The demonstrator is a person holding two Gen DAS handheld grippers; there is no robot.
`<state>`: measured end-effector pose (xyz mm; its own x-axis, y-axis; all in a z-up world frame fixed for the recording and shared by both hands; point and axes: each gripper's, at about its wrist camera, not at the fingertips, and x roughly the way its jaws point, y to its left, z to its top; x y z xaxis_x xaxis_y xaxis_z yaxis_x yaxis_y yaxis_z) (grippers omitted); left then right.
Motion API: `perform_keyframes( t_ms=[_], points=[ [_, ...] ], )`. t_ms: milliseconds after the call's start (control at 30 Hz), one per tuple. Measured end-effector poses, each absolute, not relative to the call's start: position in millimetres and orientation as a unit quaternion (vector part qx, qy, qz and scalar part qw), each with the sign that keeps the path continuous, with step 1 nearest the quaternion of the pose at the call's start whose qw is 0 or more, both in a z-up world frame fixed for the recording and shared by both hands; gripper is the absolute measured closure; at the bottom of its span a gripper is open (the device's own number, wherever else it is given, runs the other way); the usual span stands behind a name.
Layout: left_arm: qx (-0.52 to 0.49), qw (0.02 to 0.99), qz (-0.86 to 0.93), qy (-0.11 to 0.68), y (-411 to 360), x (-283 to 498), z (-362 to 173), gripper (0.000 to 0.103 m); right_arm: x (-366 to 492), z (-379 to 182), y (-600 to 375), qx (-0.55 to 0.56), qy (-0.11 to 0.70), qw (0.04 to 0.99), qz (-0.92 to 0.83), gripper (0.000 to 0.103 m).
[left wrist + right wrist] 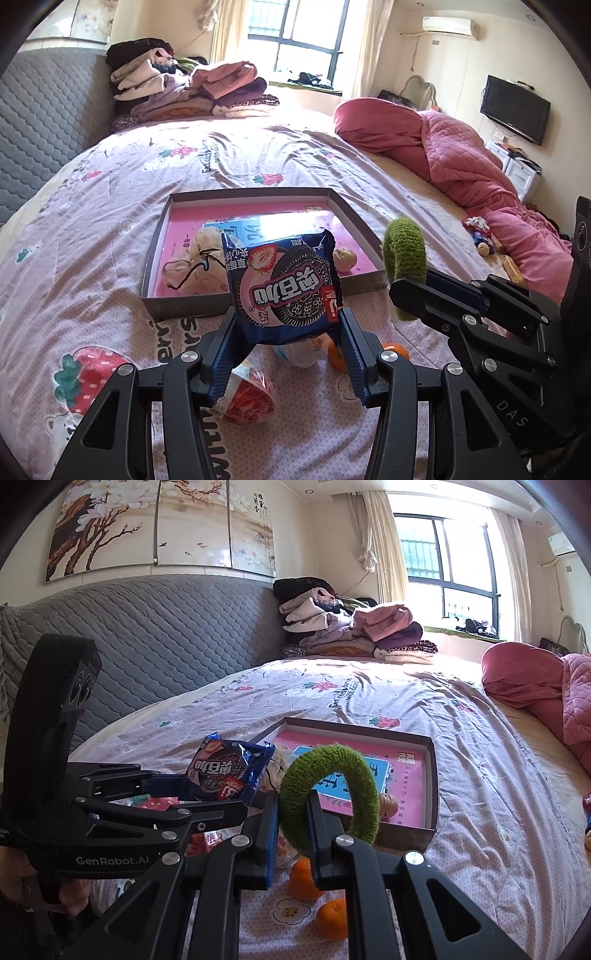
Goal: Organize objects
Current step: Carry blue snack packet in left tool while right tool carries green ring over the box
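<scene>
Progress check, working outward from the grippers. Left gripper (286, 332) is pinching a dark blue cookie packet with a pink strawberry print (282, 280) by its lower edge, holding it upright above the bedsheet, just short of the box. Right gripper (292, 823) is clamping a fuzzy green knitted ring (330, 794) between nearly closed jaws, the ring standing up over the near rim of the box.

Lying loose on the pink strawberry-print bedsheet (92, 221) below the grippers: two small orange tangerines (332, 917), a red-and-clear crinkly wrapped snack (247, 400), and a whitish wrapped item, partly hidden.

Beyond them, the shallow grey cardboard box with a pink printed floor (184, 302) is already holding a cream drawstring cloth pouch (195, 264) and a small pale round object (344, 255), too small to identify.

Further right, a few small colourful items (480, 236) are sitting near the pink quilted blanket (461, 155).

Judgement: roughly midway; two items boxed, two being carried, at least four waiting.
</scene>
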<state>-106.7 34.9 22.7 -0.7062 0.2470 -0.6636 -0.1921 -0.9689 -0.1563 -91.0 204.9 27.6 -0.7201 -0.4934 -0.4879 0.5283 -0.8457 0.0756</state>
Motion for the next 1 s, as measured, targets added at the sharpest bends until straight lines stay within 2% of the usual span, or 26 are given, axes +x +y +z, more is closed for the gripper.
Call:
perform_keyframes(
  t_ms=[1000],
  points=[
    [-0.353, 0.107, 0.929, -0.026, 19, -159, 37, 0.05, -139, 43, 207, 0.232, 0.06, 0.264, -0.935, 0.089]
  ],
)
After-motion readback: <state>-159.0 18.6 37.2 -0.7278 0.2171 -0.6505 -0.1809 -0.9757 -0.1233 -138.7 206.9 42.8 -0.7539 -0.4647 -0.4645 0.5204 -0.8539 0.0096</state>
